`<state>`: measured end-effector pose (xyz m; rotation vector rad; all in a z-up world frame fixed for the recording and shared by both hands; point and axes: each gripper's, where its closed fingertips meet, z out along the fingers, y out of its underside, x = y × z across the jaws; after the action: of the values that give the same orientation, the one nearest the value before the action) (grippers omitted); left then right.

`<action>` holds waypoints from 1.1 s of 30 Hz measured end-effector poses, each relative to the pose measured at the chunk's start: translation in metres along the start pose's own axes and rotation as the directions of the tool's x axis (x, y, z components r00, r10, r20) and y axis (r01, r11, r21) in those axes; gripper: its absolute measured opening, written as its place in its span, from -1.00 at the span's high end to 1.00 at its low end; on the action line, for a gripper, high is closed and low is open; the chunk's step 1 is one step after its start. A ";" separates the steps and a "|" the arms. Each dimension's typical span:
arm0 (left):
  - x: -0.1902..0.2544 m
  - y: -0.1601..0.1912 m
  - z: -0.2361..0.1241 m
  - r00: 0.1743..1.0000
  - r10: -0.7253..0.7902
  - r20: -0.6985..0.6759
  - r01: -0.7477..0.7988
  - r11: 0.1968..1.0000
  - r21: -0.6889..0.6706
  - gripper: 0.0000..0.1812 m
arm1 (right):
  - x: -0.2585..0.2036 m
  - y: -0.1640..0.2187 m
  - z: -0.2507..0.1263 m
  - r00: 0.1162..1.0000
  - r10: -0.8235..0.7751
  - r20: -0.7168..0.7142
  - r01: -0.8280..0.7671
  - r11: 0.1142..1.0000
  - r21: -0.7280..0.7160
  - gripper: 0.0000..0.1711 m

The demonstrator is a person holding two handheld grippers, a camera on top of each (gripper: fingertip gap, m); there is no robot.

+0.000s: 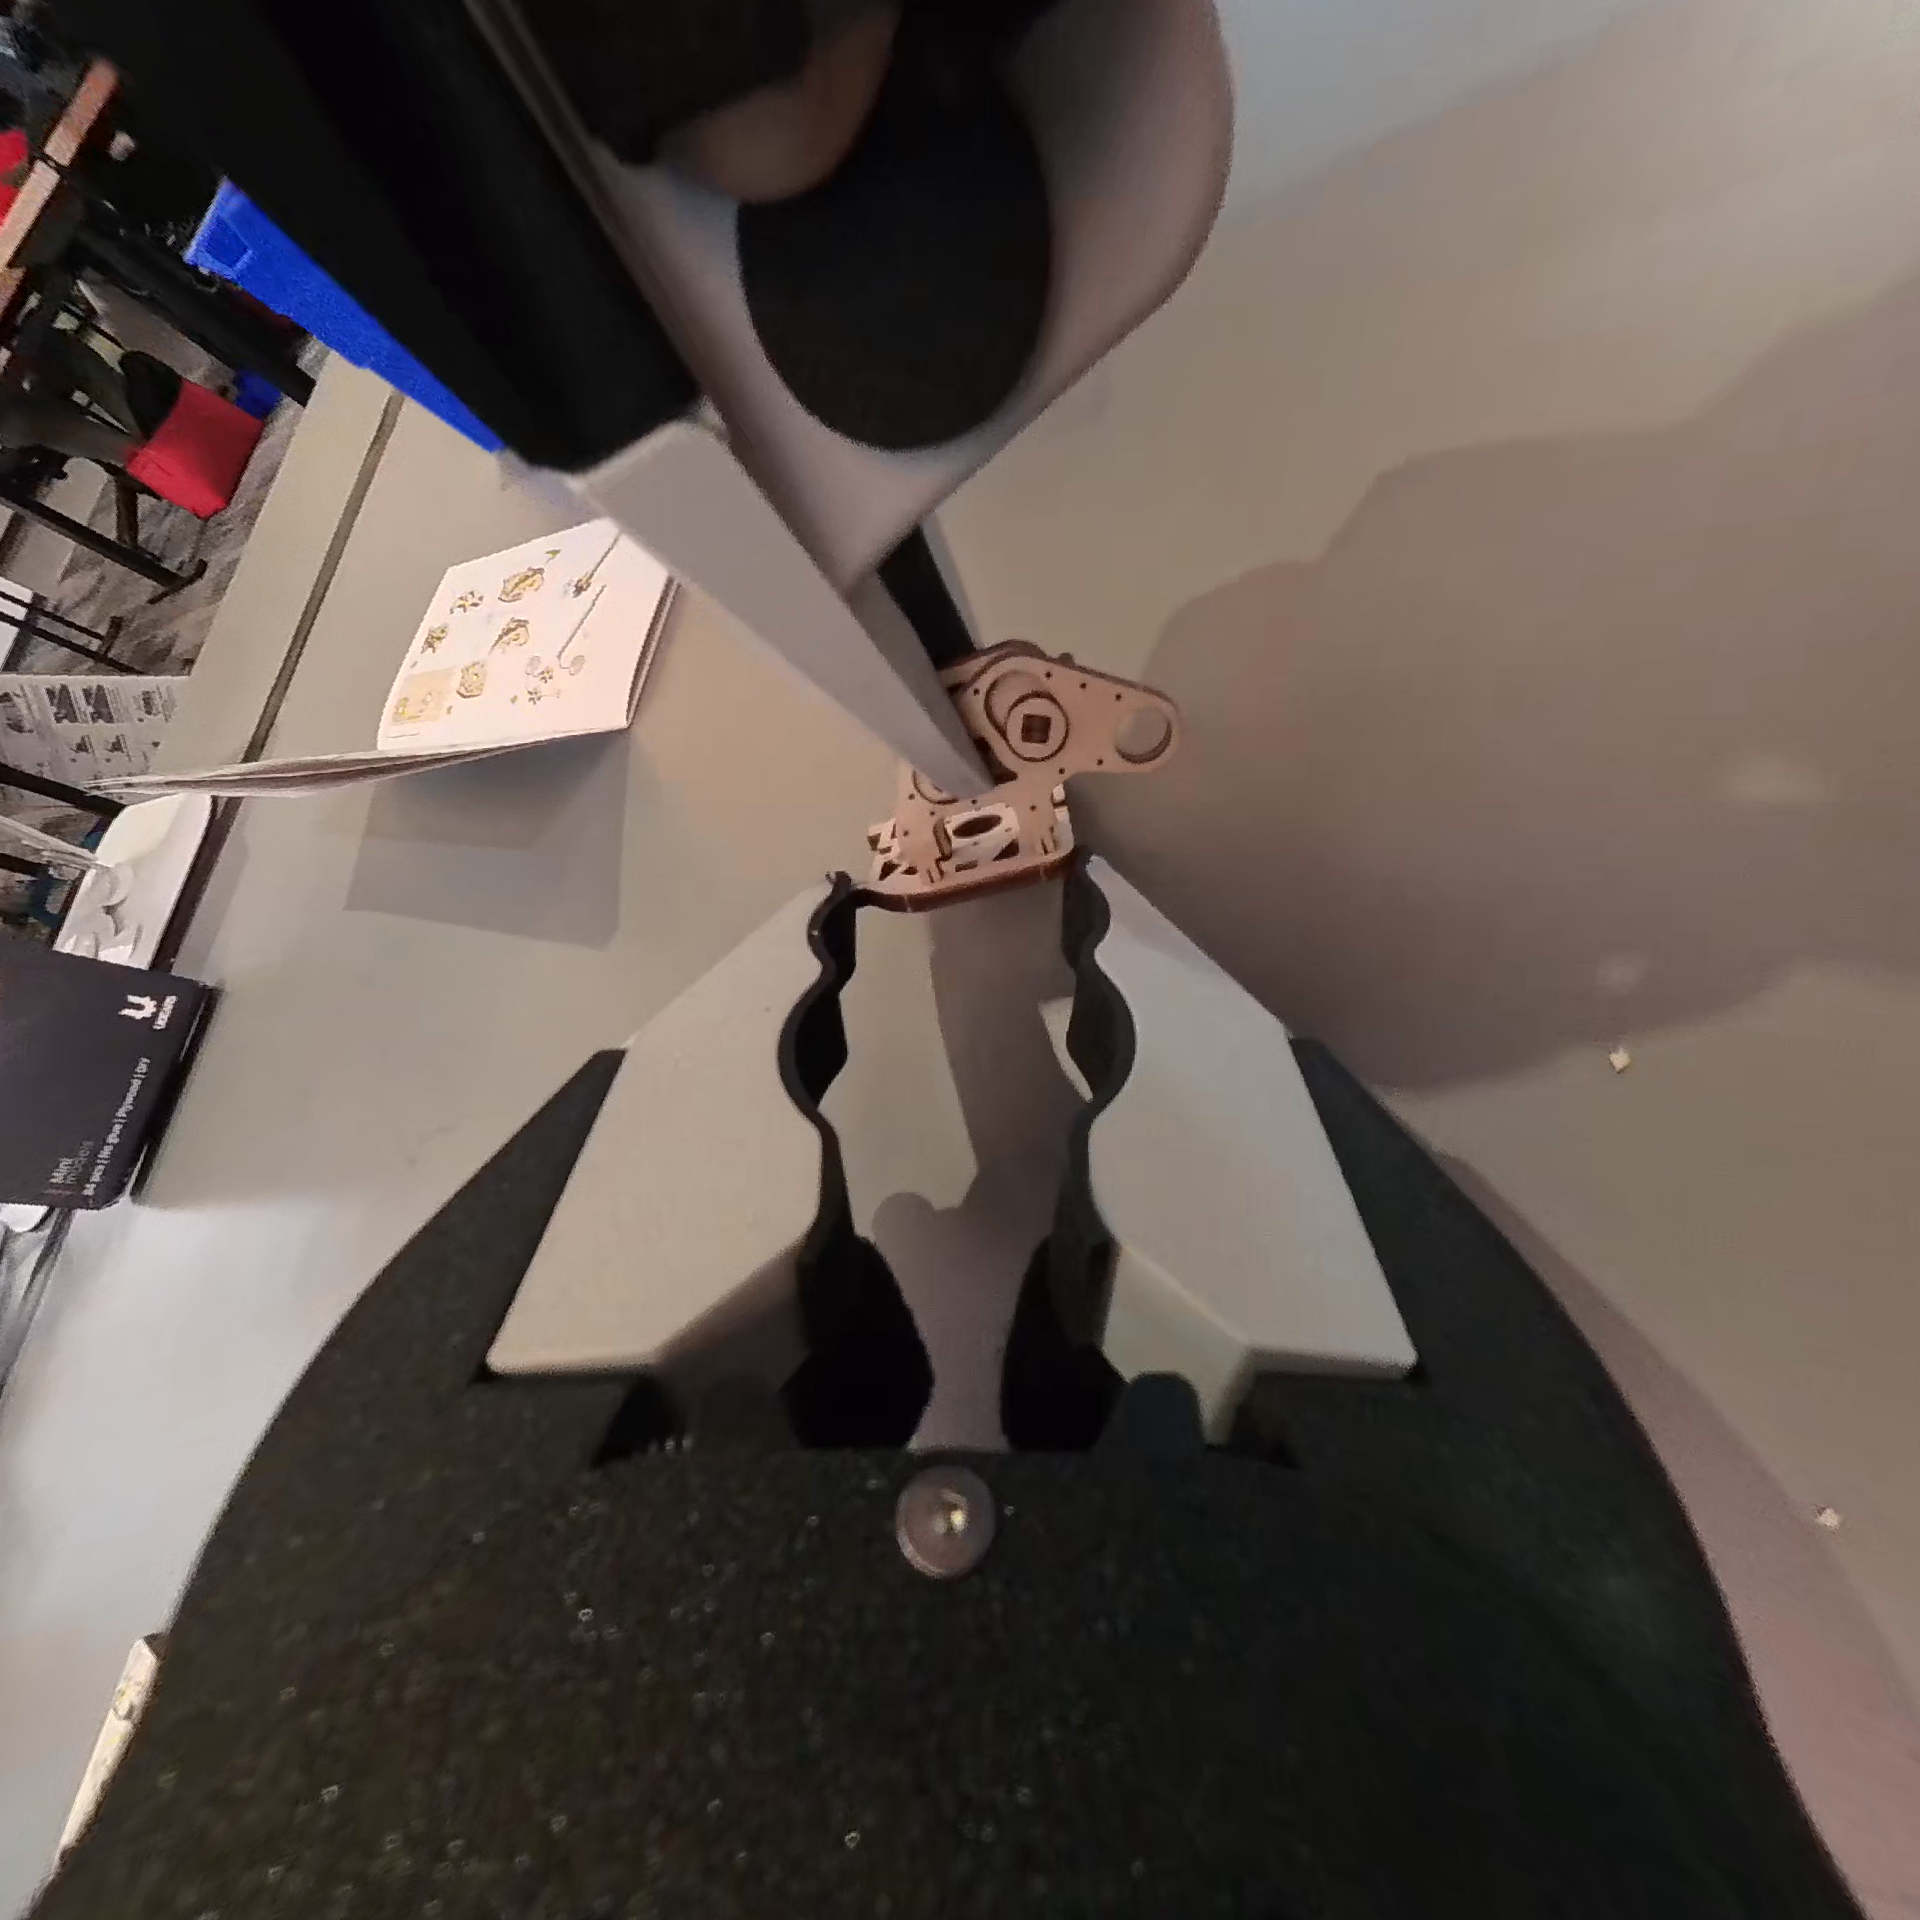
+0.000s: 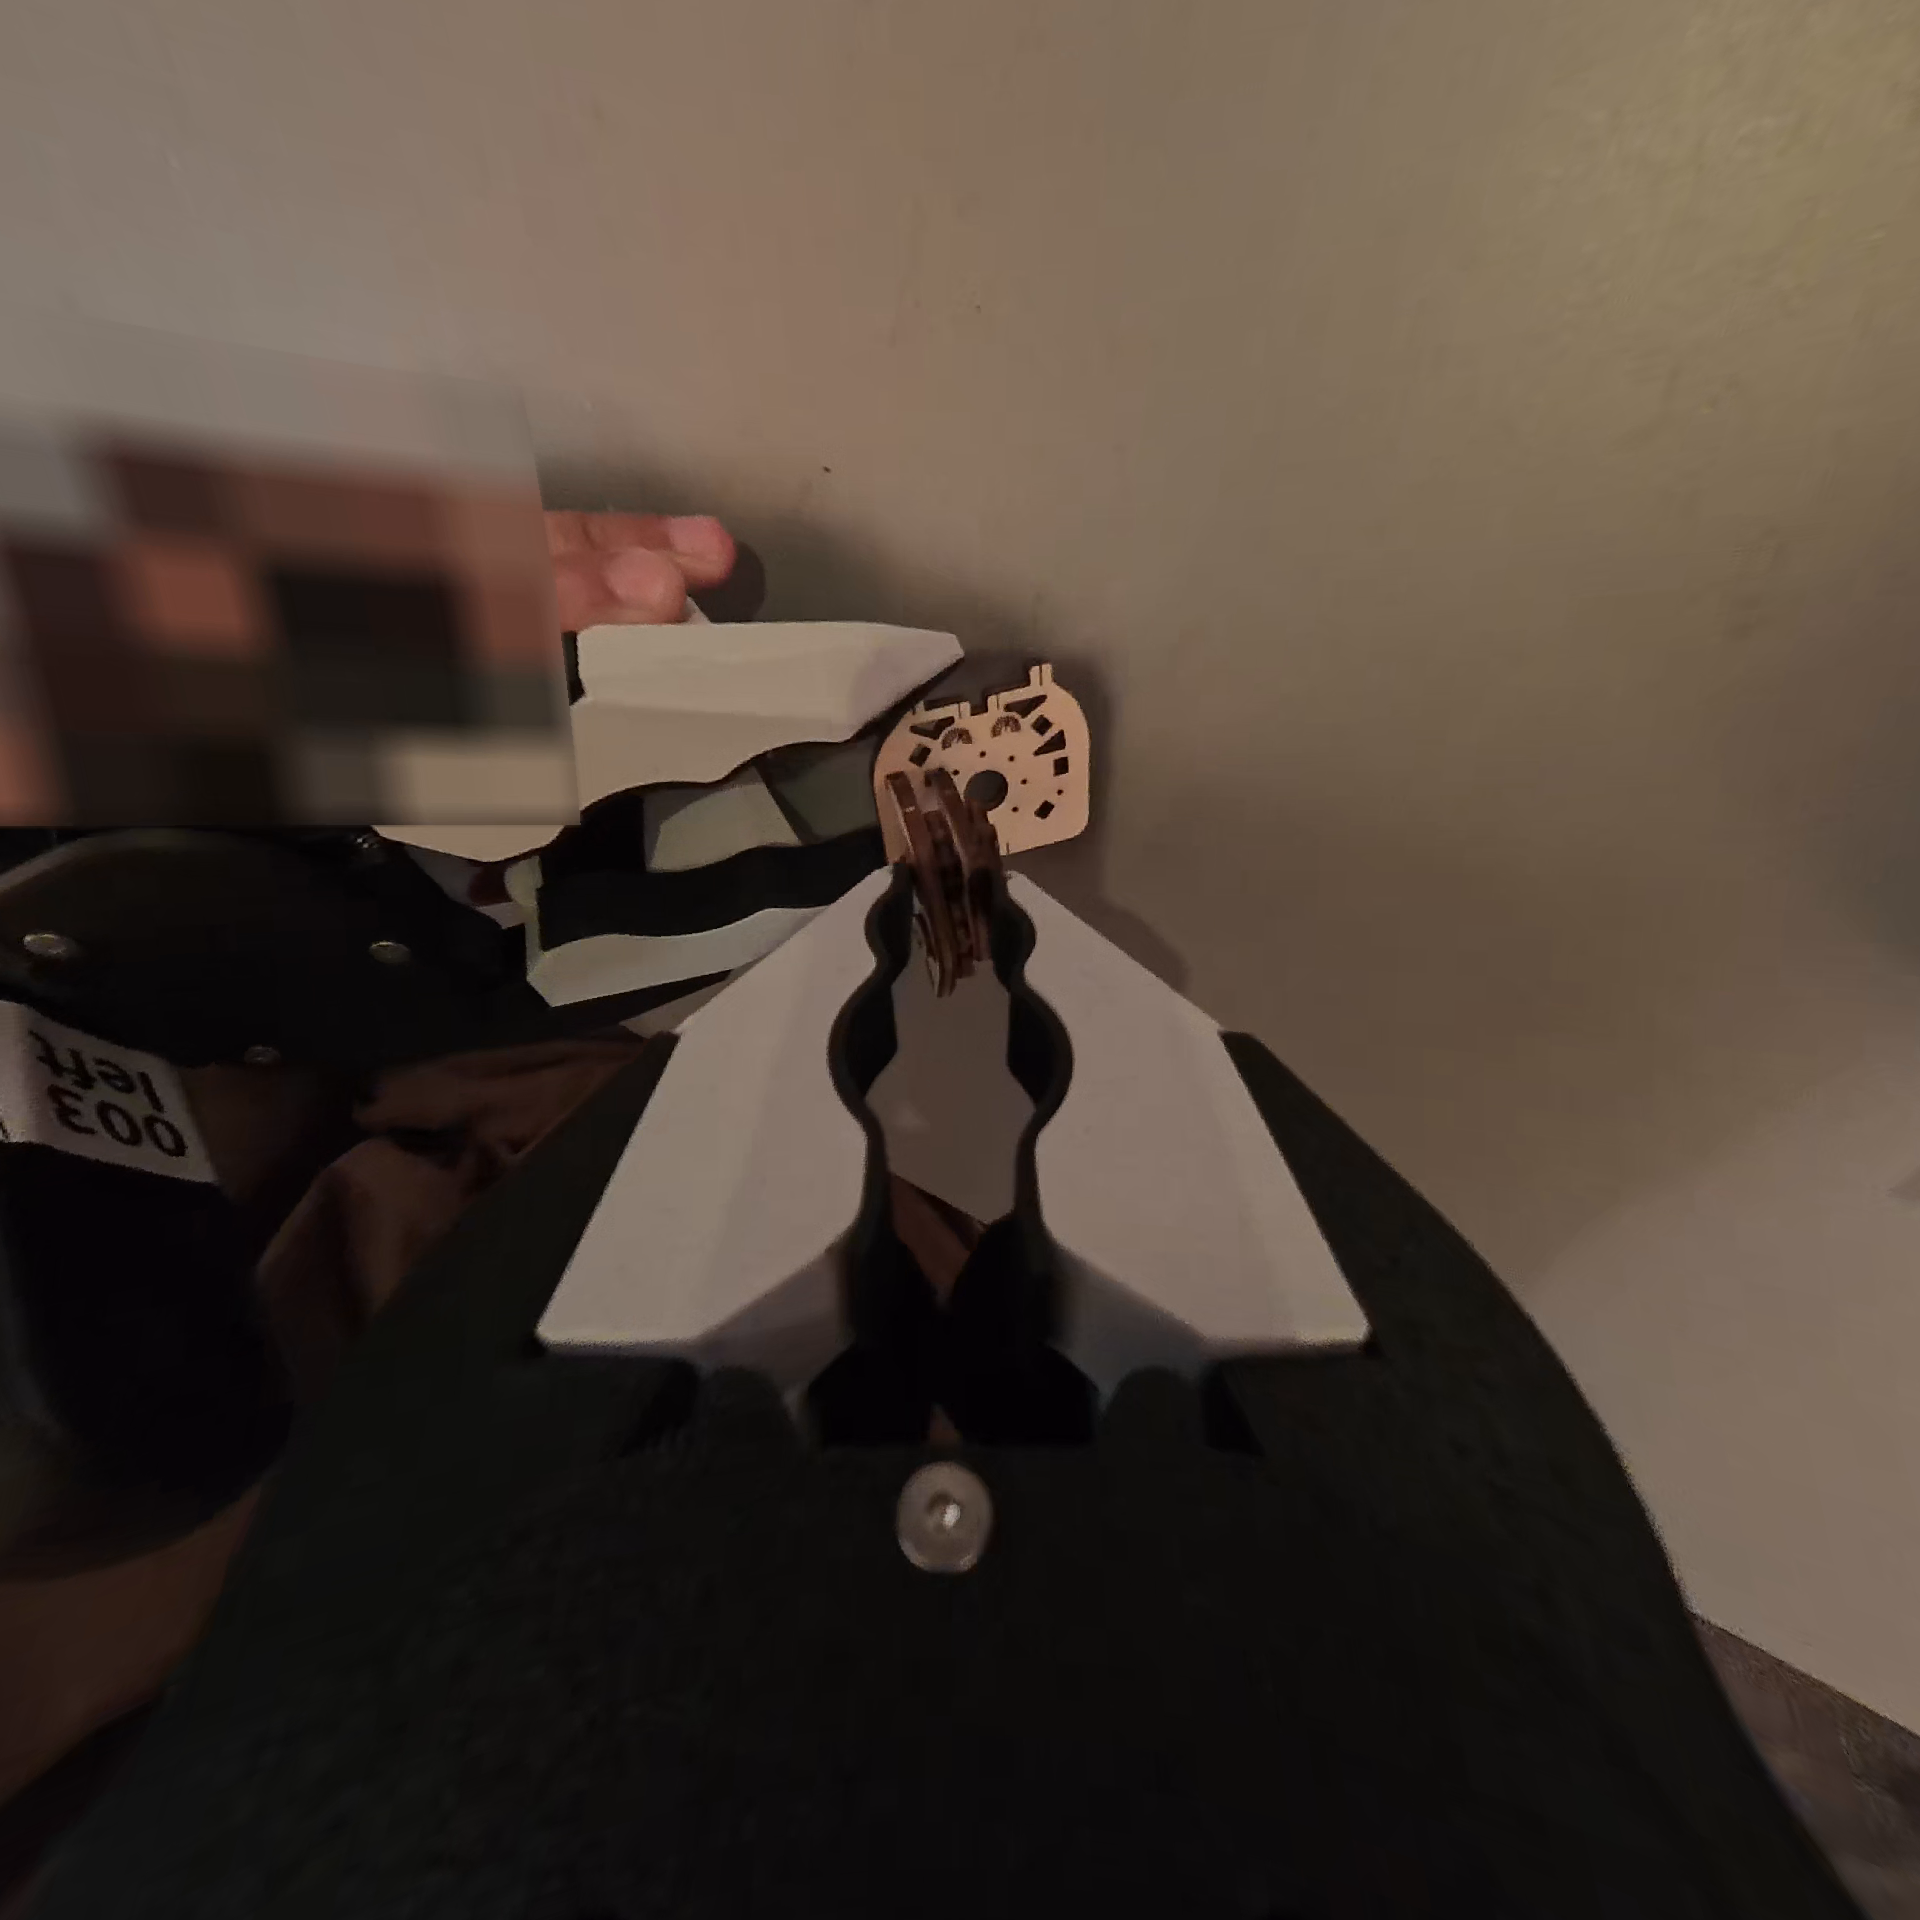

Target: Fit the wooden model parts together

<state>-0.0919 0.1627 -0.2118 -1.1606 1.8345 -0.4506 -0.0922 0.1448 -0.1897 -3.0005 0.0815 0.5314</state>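
In the left wrist view my left gripper [image 1: 956, 883] is shut on a flat pale wooden plate [image 1: 977, 847] with cut-outs, gripped by its edges above the grey table. My right gripper [image 1: 961, 774] comes down from the top and holds a layered wooden part [image 1: 1070, 717] with a square hole against the plate. In the right wrist view my right gripper [image 2: 948, 878] is shut on that layered part [image 2: 948, 935], seen edge-on. The part's front end meets the plate [image 2: 1029, 769]. The left gripper's fingers [image 2: 748, 675] reach in from the left.
An open instruction booklet [image 1: 520, 644] lies on the table [image 1: 1455, 520] at the left. A black box [image 1: 83, 1081] sits near the left edge. A blue bin [image 1: 312, 301] and a red chair [image 1: 187, 447] stand beyond the table. A person's hand [image 2: 634, 561] holds the left gripper. My two grippers' fingertips are within a few centimetres of each other.
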 end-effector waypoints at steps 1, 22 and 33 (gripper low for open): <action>0.000 0.000 0.000 1.000 0.006 0.002 -0.006 1.000 0.003 0.57 | 0.000 0.000 0.000 1.000 0.000 0.007 0.000 1.000 0.003 0.83; 0.000 0.001 0.000 1.000 -0.019 -0.021 0.019 1.000 -0.002 0.57 | -0.003 0.000 0.006 0.981 -0.023 0.192 -0.026 0.968 0.248 0.86; 0.001 0.001 0.000 1.000 0.004 -0.023 -0.004 1.000 -0.002 0.57 | -0.004 0.003 0.008 0.983 -0.039 0.178 -0.002 0.974 0.225 0.87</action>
<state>-0.0926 0.1624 -0.2130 -1.1574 1.8568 -0.4612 -0.0988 0.1428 -0.1958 -2.7180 0.0935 0.7378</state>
